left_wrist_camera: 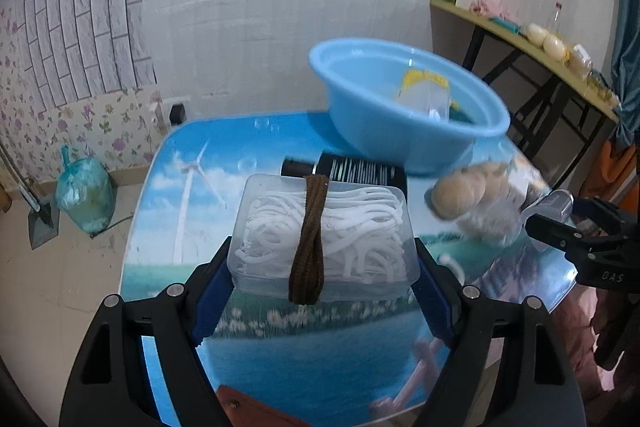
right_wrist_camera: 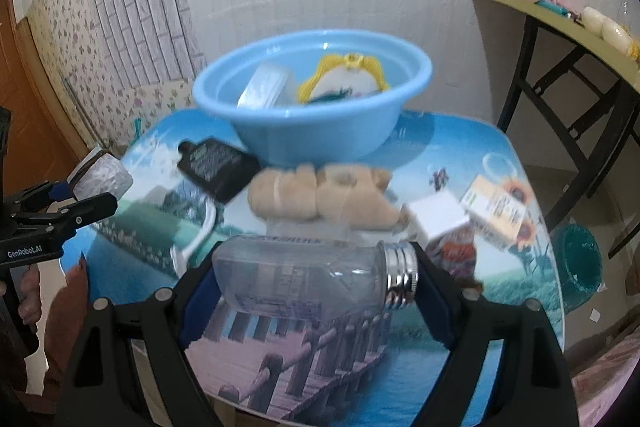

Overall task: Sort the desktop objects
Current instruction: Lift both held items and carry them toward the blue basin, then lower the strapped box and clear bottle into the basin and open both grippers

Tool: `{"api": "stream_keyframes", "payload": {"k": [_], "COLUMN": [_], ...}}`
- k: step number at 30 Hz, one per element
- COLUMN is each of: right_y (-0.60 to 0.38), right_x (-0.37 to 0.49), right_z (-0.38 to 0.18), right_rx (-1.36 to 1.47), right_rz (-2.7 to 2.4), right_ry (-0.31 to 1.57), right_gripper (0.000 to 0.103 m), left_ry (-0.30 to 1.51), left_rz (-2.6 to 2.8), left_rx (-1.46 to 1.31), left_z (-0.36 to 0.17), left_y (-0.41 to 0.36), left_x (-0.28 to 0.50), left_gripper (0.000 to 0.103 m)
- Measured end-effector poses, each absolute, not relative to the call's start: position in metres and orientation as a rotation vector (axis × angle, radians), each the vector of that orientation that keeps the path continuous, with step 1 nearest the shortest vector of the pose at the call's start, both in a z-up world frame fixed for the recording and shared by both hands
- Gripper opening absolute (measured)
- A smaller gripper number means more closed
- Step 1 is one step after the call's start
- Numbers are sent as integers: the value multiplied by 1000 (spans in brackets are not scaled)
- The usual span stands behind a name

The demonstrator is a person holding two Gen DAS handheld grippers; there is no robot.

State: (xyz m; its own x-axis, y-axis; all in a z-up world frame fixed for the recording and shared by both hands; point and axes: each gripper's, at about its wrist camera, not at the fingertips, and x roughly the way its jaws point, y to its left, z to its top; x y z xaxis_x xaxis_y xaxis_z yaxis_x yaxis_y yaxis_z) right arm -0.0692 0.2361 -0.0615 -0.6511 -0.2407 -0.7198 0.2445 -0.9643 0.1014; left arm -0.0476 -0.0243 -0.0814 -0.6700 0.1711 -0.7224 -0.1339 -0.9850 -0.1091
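Gripping a clear plastic box (left_wrist_camera: 324,239) by its two short ends, the left tongs (left_wrist_camera: 322,267) are clamped on it in the left wrist view, the blue pads pressed against its walls. White cords fill the box, and a brown fabric loop (left_wrist_camera: 309,243) lies over its top, hanging past the near edge. Just beyond the box lies a black bottle (left_wrist_camera: 344,169) with white stripes, on its side on the table (left_wrist_camera: 192,195). Farther ahead and to the right stands a blue basin (left_wrist_camera: 400,107) with a yellow-edged item inside. Right of the tongs a tan plush toy (left_wrist_camera: 460,195) lies blurred, and at the right edge the other tongs show — black, with a clear thing between them.

In the right wrist view, the right tongs (right_wrist_camera: 316,283) are clamped on a clear plastic bottle (right_wrist_camera: 296,279) held crosswise, its silver screw neck (right_wrist_camera: 400,275) against the right pad and its base against the left one. Straight ahead of it lies the plush toy (right_wrist_camera: 324,195), and beyond that the blue basin (right_wrist_camera: 312,107), which holds a white flat item and the yellow-framed one (right_wrist_camera: 344,79). Ahead and left of the tongs lies the black bottle (right_wrist_camera: 218,169); nearer, a white curved handle (right_wrist_camera: 196,235) rests on the table (right_wrist_camera: 500,155). Ahead and right sit a white box (right_wrist_camera: 438,217) and, just beside it, a carton with sunflowers (right_wrist_camera: 500,211). At the far left the left tongs (right_wrist_camera: 86,195) appear, carrying the clear box.
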Motion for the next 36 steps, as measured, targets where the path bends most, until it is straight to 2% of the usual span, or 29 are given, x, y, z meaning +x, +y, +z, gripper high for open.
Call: {"api": "stream_keyframes", "payload": {"k": [11,21,36], "right_y": [238,236,236], "right_x": [-96,-128,-170], "right_z": [-29,-17,-30], "right_rx": [987,881,905], "right_rz": [-2650,-2664,-2636], "right_ry": [7,43,33], "right_gripper": [86,86,86], "left_ry": [-41,7,69], "left_rz": [2717,2678,2637], "left_rx": [-1087,-1073,-1104], "left_z": [-52,-46,-56], "left_y": [0,29,52], "left_x": [-81,-120,-166], "left_gripper": [81,81,81]}}
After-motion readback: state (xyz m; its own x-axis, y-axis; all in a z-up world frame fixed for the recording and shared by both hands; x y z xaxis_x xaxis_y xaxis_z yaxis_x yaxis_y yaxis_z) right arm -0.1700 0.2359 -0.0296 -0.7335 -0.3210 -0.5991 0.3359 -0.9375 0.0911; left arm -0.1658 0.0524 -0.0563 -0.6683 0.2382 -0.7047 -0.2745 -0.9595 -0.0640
